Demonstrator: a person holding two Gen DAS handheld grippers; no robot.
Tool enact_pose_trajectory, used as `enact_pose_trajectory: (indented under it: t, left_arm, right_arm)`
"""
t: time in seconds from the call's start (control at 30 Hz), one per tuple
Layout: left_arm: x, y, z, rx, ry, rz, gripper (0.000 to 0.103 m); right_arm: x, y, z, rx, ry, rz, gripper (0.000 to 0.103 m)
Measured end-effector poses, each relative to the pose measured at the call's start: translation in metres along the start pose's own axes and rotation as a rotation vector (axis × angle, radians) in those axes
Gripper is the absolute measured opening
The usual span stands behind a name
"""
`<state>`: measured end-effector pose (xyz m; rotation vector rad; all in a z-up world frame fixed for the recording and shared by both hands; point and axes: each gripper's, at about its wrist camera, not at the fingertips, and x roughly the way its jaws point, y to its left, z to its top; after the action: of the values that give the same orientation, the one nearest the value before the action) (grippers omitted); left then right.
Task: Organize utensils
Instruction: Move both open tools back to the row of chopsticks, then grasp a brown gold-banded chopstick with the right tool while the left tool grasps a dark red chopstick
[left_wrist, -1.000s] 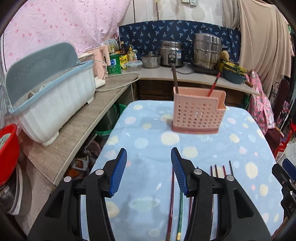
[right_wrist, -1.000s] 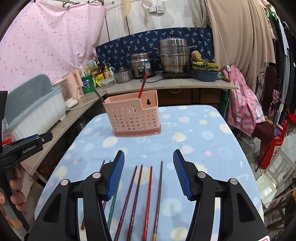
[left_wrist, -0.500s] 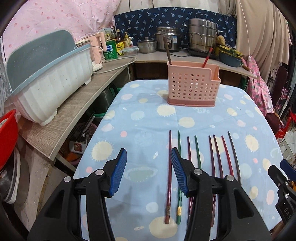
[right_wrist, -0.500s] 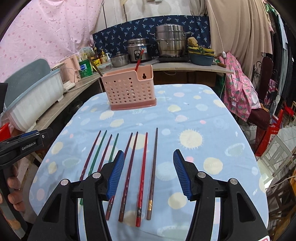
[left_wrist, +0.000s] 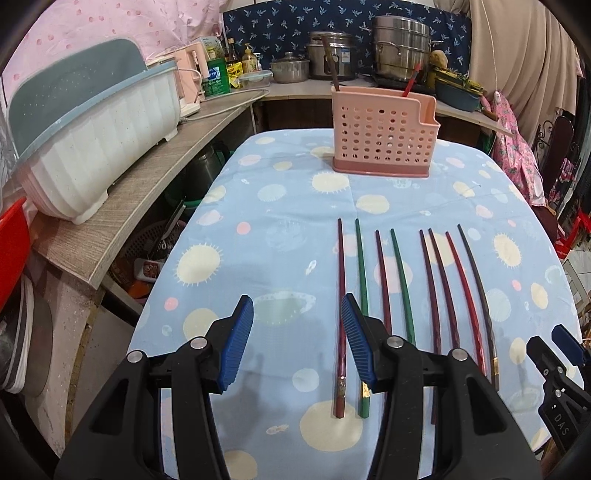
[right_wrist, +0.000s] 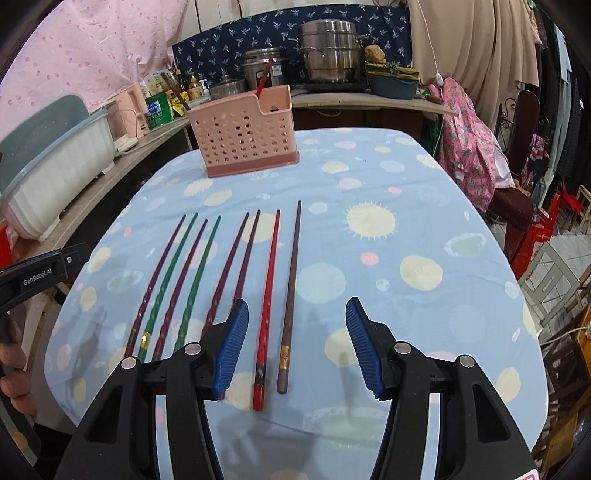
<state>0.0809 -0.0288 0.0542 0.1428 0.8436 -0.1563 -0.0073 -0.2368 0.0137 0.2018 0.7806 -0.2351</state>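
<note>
Both my hand-held grippers have come down low toward the counter (left_wrist: 280, 229), which wears a blue cloth with suns and dots. A second ago I could see mostly the pink basket (left_wrist: 382, 136) and only the tips of the chopsticks. Now all eight chopsticks (right_wrist: 221, 280) lie in plain sight, side by side in a row and pointing at the basket. I think that means I am about to pick the first ones up, so the job has barely started. The basket stands at the far end of the counter, well apart from the row, and two sticks are already poking out of it. My left hand-held gripper (left_wrist: 297, 339) is partly open and holds nothing; the dark red chopstick (left_wrist: 340, 314) at the left end of the row lies just inside its right finger. My right hand-held gripper (right_wrist: 293, 345) is also partly open and empty, and the bright red chopstick (right_wrist: 267, 295) and the brown chopstick (right_wrist: 290, 295) lie on the cloth between its fingers. The left view shows the white dish rack (left_wrist: 92, 147) on the side shelf up close, and a bit of my other gripper at the right edge. The right view shows things the left one does not: my fingers (right_wrist: 11, 369) wrapped round the left handle, and the pink flowery clothes (right_wrist: 469, 147) hanging beside the counter.
</note>
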Motion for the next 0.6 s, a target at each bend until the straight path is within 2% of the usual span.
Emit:
enact_pose_trajectory:
  t: [0.3,0.43,0.6]
  left_arm:
    - [0.014,0.006,-0.023,0.001,0.060,0.003,0.049]
    - [0.021,0.008,-0.032,0.005,0.090,0.009,0.049]
    - [0.030,0.013,-0.042,0.004,0.128,0.013,0.049]
  right_arm:
    - [0.014,-0.001,-0.019,0.010,0.046,-0.006,0.052]
    - [0.020,0.002,-0.025,0.000,0.071,-0.002,0.040]
    - [0.026,0.004,-0.030,-0.010,0.091,0.003,0.030]
